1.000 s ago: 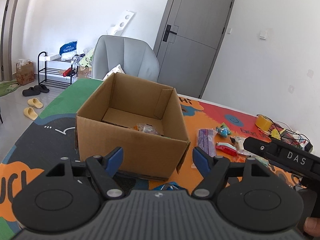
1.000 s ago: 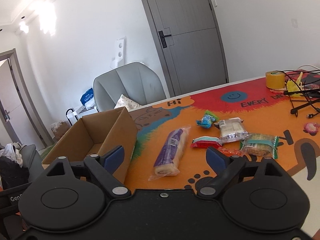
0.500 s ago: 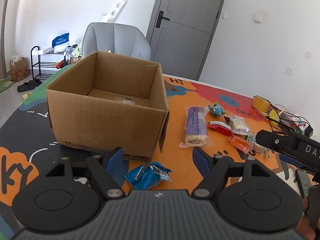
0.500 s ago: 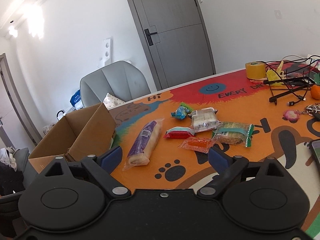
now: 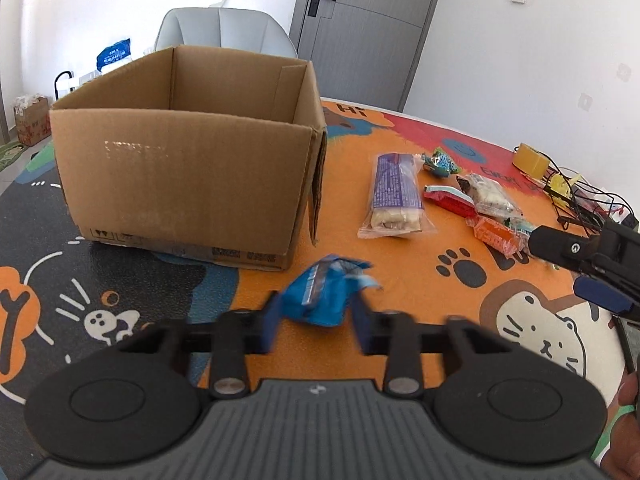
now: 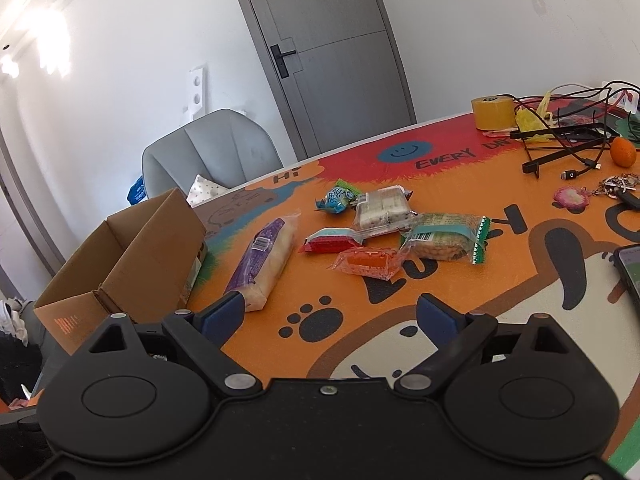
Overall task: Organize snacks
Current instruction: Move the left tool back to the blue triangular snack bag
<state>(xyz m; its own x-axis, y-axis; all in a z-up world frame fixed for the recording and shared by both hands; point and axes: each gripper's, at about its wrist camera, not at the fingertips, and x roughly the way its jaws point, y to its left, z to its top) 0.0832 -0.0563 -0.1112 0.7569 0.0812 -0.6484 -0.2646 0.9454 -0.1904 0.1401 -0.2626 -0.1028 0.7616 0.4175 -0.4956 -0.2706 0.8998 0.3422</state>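
Note:
An open cardboard box [image 5: 180, 180] stands on the colourful mat, at the far left in the right wrist view [image 6: 132, 256]. In front of it lies a crumpled blue snack packet [image 5: 320, 296]. My left gripper [image 5: 316, 320] is closing on it, and both blue pads touch its sides. To the right lie a purple bread packet [image 5: 394, 192] [image 6: 264, 260], a red packet [image 6: 328, 240], an orange packet [image 6: 368, 262], a green cracker packet [image 6: 444, 240], a white packet [image 6: 382, 210] and a teal sweet [image 6: 338, 200]. My right gripper [image 6: 330, 312] hangs open above the mat, short of these snacks, with nothing between its fingers.
At the far right of the table lie a tape roll [image 6: 492, 112], tangled cables [image 6: 568, 140], an orange fruit [image 6: 623, 151], keys [image 6: 612, 190] and a phone [image 6: 632, 272]. A grey chair [image 5: 224, 32] stands behind the box, near a grey door.
My left gripper sank towards the mat in front of the box and its jaws narrowed onto the blue packet. The right gripper dropped closer to the loose snacks, still open.

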